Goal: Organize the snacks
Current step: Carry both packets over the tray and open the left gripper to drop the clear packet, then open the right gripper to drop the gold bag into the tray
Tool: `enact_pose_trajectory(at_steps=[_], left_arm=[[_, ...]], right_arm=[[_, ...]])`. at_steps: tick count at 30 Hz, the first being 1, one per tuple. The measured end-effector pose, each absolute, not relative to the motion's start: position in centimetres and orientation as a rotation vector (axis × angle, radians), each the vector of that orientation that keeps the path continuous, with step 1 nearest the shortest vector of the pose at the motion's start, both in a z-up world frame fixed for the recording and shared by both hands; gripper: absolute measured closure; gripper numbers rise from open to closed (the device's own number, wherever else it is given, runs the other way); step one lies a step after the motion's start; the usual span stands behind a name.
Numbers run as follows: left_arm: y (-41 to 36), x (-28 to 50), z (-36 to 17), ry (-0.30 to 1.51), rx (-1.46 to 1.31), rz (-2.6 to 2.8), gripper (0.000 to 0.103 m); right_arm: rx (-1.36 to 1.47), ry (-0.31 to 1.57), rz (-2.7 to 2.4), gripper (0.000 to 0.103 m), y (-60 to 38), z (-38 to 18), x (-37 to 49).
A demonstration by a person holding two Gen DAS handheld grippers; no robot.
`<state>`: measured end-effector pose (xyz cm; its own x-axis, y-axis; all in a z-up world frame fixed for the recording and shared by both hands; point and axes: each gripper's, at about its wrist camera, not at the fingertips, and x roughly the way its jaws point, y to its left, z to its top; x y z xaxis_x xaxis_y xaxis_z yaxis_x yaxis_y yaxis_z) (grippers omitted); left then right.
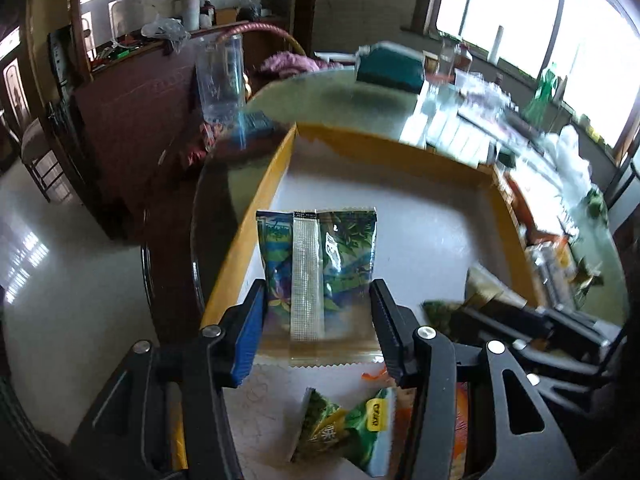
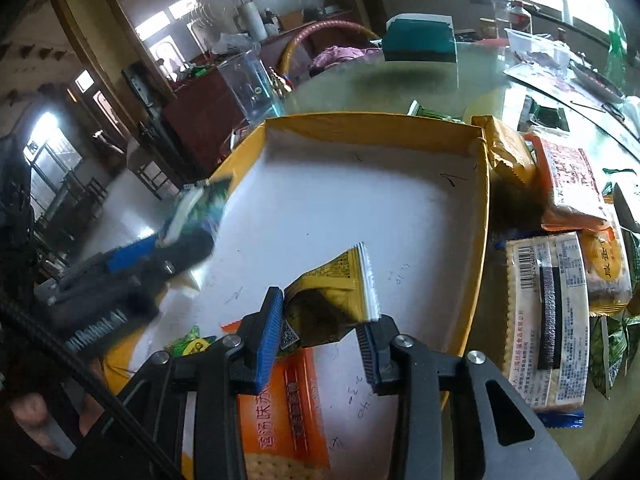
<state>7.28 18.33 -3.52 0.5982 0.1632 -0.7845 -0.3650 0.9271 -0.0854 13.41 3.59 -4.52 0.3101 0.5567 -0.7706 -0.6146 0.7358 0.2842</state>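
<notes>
Over the yellow-walled box (image 2: pixel 478 216), the left gripper (image 1: pixel 318 300) clamps a green-blue snack packet (image 1: pixel 316 264) while the right gripper (image 2: pixel 322 312) clamps a yellow sachet (image 2: pixel 336 292).

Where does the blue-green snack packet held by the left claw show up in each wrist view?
Left wrist: blue-green snack packet stands at centre, between the left claw fingers, over the tray floor.
Right wrist: same packet appears blurred at left, above the tray's left wall.
Shared landmark: the yellow-walled tray.
</notes>
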Motion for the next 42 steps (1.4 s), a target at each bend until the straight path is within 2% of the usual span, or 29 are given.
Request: enact_pose_trajectory(at_steps=[3,7,10,13,16,26,33,42], left_arm=[[18.6,7.4,-4.2,0.922,-0.263,0.309,0.045],[18.9,7.2,-4.2,0.93,-0.278,0.331,0.033],[18.7,7.0,-3.7,0.917,-0.283,0.328,0.027],[18.0,6.4,-2.7,0.879,-0.293,0.332,0.026],[16.7,5.5,-1.7,0.826,-0.289,0.329,0.019],[10.3,4.1,0.5,0.746,-0.267,0.198,0.019],[5.5,5.0,0.6,0.773,-0.263,0.081,0.019],[2.1,5.7,-0.3,0.817,-0.226,0.031,0.019]], right_arm=[[-0.073,0.995,0.769,0.063,3.6,-4.6,13.3],[-0.08,1.013,0.761,0.041,3.4,-4.6,13.3],[-0.08,1.019,0.798,0.041,2.7,-4.2,12.5],[-0.073,0.997,0.839,0.041,1.6,-3.5,11.3],[-0.041,0.961,0.879,0.041,-0.1,-2.8,10.1],[0.149,0.892,0.817,0.041,-9.1,-2.9,9.3],[0.192,0.84,0.612,0.041,-14.2,-3.7,9.5],[0.256,0.92,0.553,0.041,-17.4,-5.3,10.2]])
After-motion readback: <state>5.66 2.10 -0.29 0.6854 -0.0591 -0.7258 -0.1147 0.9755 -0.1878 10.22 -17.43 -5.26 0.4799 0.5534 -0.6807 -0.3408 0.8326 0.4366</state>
